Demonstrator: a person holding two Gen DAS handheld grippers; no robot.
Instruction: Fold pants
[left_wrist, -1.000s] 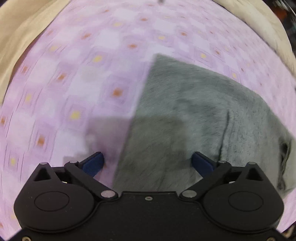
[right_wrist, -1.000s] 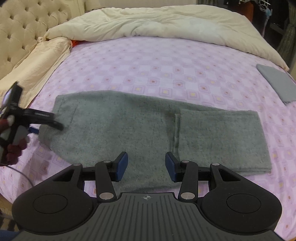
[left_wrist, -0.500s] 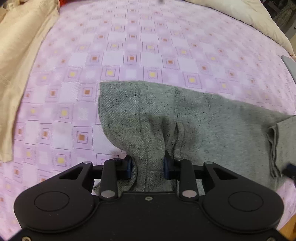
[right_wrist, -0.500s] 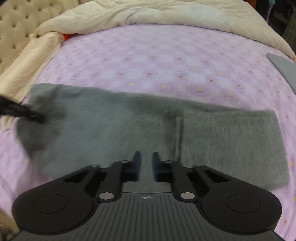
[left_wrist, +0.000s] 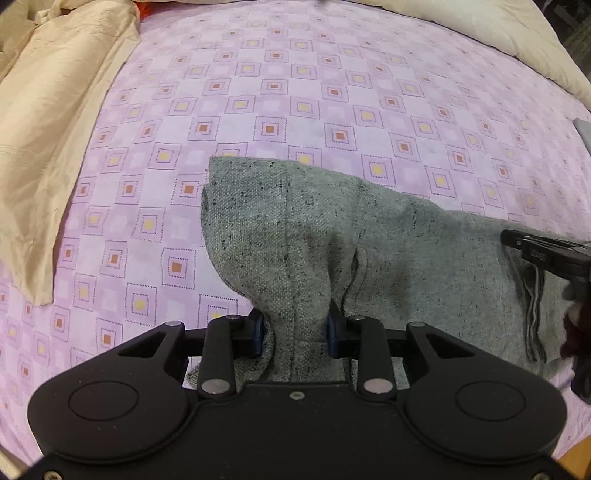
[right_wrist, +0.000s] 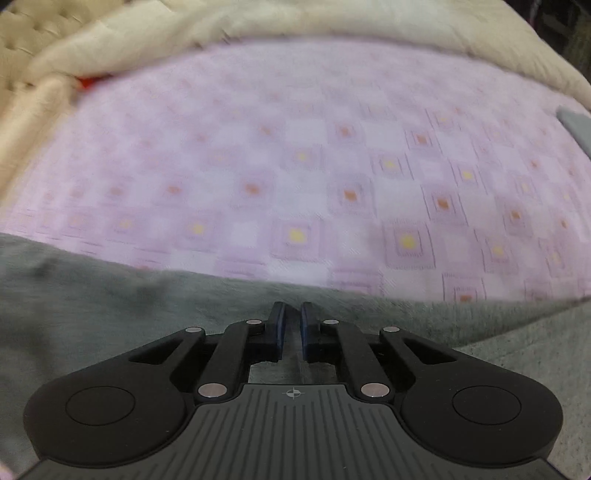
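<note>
Both jaws shut | left gripper (left_wrist: 295, 334) bunches pants (left_wrist: 369, 236) | right gripper (right_wrist: 291, 328) blurred, hold unclear

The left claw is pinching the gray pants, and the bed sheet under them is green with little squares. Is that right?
Not quite. The bed sheet is purple with little orange and yellow squares, not green; the left wrist view shows it clearly. The rest is right: the left claw is pinching a bunched-up part of the gray pants.
</note>
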